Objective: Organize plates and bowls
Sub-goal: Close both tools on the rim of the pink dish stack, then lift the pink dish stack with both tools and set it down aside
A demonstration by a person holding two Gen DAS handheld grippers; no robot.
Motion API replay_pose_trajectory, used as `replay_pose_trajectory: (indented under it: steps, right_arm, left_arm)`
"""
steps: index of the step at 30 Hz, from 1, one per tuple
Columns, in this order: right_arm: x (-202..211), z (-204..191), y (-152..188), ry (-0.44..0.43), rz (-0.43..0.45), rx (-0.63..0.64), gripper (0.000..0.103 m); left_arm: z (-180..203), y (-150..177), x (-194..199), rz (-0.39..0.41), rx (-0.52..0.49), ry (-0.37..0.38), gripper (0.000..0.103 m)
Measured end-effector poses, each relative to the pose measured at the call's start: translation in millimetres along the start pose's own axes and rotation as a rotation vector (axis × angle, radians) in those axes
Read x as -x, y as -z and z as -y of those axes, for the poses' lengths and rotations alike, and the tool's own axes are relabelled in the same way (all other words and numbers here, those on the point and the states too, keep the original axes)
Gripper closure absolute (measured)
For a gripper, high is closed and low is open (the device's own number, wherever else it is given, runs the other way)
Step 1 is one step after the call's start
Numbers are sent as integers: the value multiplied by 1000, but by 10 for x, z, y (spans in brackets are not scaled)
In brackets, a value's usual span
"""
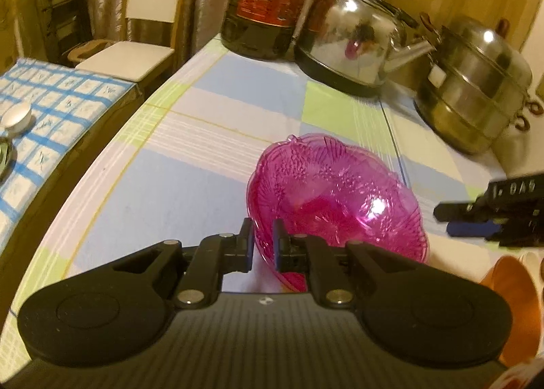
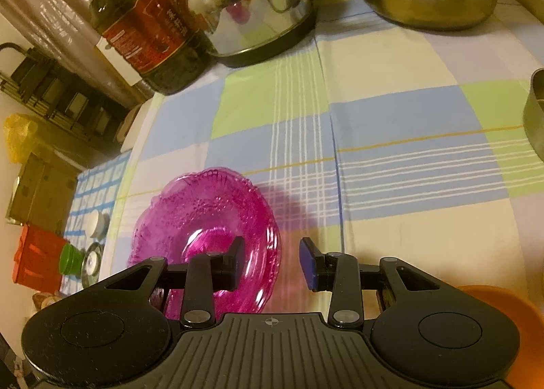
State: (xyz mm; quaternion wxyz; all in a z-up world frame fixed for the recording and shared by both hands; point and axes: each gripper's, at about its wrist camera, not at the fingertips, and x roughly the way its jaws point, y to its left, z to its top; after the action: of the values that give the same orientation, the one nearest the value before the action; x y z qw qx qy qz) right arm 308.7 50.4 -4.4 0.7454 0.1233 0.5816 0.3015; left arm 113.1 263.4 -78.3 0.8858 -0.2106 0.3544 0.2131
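Left wrist view:
Left hand-held gripper (image 1: 263, 242): black fingers pinching the near rim of the translucent pink patterned plastic bowl (image 1: 336, 198).
Pink bowl: tilted, its hollow facing away toward 1 o'clock, over the blue, green and white checked cloth on the counter (image 1: 190, 157).
Right hand-held gripper (image 1: 476, 219): black, blurred, entering at 3 o'clock beside the bowl.
Orange plastic bowl (image 1: 510, 304): at 4 o'clock, partly cut off.
Background: dark oil bottle with red label (image 1: 268, 1) at 12 o'clock, shiny steel kettle (image 1: 353, 38) at 1 o'clock, stacked steel steamer pot (image 1: 476, 83) at 2 o'clock.

Right wrist view:
Right hand-held gripper (image 2: 272, 263): fingers spread, nothing between them.
Pink bowl (image 2: 204, 219): at 10 o'clock from the fingertips, behind the left finger.
Orange bowl (image 2: 503, 304): at 4 o'clock.
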Motion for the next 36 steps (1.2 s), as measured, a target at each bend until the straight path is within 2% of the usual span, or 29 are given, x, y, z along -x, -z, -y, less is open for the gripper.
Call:
replay_pose_trajectory:
  steps: [4, 5, 7, 12, 22, 26, 34, 36]
  right_arm:
    - [-10, -27, 26, -5, -8, 13, 67]
    - [-12, -32, 29, -6, -11, 16, 73]
    - [-30, -32, 35, -4, -18, 21, 79]
    - [-67, -40, 56, -3, -35, 27, 79]
    - [-76, -49, 64, -9, -45, 27, 79]
    - [-87, 0, 70, -36, -61, -14, 79]
    - [203, 16, 41, -102, 33, -38, 78]
    - [308, 7, 48, -105, 63, -18, 76]
  left_arm:
    - [-8, -28, 92, 28, 22, 19, 94]
    - [-9, -38, 108, 33, 28, 30, 94]
    - [-7, -56, 98, 26, 31, 49, 94]
    - [-16, -32, -23, -8, 49, 71, 94]
    - [-8, -1, 23, 0, 60, 68, 94]
    - [24, -29, 56, 1, 57, 70, 94]
    - [166, -154, 281, 27, 28, 93, 94]
    - [210, -191, 360, 30, 22, 104, 94]
